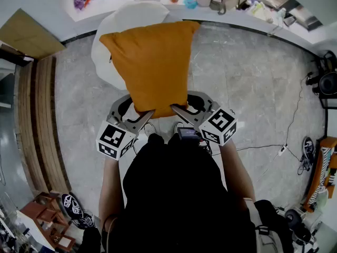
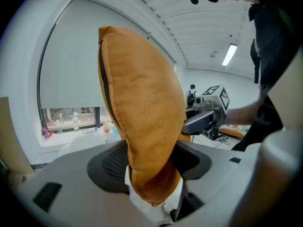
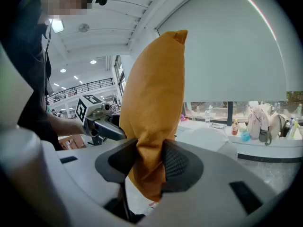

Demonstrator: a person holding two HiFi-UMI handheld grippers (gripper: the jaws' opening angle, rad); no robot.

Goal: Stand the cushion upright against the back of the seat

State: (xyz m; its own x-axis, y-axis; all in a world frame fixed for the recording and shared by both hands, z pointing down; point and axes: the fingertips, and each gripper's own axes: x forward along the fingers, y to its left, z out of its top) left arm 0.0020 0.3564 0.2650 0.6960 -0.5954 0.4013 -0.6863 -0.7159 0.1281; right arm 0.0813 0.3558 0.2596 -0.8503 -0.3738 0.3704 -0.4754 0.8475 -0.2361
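You're gripping the cushion (image 1: pixel 152 62) with both claws, and it's up in the air, clear of the floor, with its far end reaching out over the white seat (image 1: pixel 113 36). The left claw (image 1: pixel 141 117) is clenched on the near edge toward one corner and the right claw (image 1: pixel 179 111) is biting the same edge toward the other. In the left gripper view the fabric is bunching between the pads, and in the right gripper view it's pinched tighter, folding at the claw.

My read is that you're carrying it in, with the placing not yet done. To do this well, keep both claws level so the cushion isn't twisting, and bring the gripped edge down onto the seat close to the back. That edge looks best suited as the bottom. Let the free end tip until it's leaning on the back — only then ease off. I'd be releasing one claw first while the other steadies, because soft stuffing like this could slump or slide forward.
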